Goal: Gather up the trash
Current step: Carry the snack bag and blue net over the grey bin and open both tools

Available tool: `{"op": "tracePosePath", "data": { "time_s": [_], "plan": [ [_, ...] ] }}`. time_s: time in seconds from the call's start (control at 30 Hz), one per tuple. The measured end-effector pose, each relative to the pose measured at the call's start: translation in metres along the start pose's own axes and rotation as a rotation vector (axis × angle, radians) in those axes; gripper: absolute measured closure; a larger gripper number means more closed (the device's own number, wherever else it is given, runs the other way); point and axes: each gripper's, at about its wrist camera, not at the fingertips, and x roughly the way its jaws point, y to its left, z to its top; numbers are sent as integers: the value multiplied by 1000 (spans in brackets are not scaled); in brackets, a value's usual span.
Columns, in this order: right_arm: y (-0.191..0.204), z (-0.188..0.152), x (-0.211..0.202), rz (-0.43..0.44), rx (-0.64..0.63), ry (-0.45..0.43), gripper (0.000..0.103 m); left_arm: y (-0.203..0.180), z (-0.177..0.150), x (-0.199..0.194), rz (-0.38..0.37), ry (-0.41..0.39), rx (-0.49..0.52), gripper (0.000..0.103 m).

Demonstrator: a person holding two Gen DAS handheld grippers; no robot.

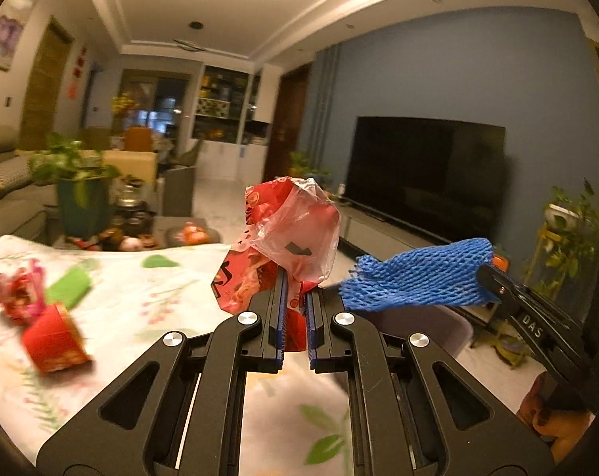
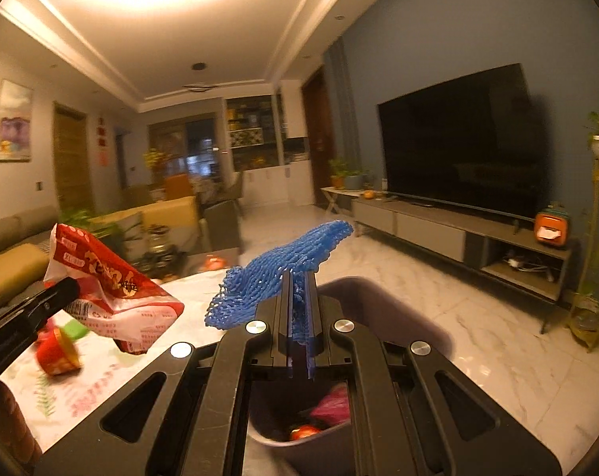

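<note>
The blue foam net [image 2: 287, 273] is pinched in the clenched jaws of the right gripper [image 2: 298, 317], held in the air directly above the dark bin [image 2: 382, 309], presumably for dropping in; other trash already lies inside. Beside it, the left gripper [image 1: 295, 309] has its jaws clamped on a red snack wrapper [image 1: 283, 238], lifted off the floral tabletop [image 1: 148, 301]. The wrapper shows "XL" and large characters I cannot read. A red cup [image 1: 55, 339] and green piece [image 1: 67, 287] remain on the tabletop.

You had a red printed wrapper [image 1: 275, 238], blue foam net [image 2: 283, 273], white floral tablecloth [image 1: 140, 301], grey bin [image 2: 378, 301].
</note>
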Motion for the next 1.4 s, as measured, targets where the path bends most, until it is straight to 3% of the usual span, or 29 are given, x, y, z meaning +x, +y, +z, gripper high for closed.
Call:
{"op": "tracePosePath", "data": {
  "time_s": [0.23,0.5,1.4],
  "plan": [
    [-24,-8,15,-62,16,20,97,-34,-8,45,-82,24,23,96],
    [-38,-10,24,-83,31,22,97,-53,-20,75,-120,64,39,95],
    [-48,-14,41,-52,62,32,97,-73,-37,99,-153,134,58,90]
  ]
}}
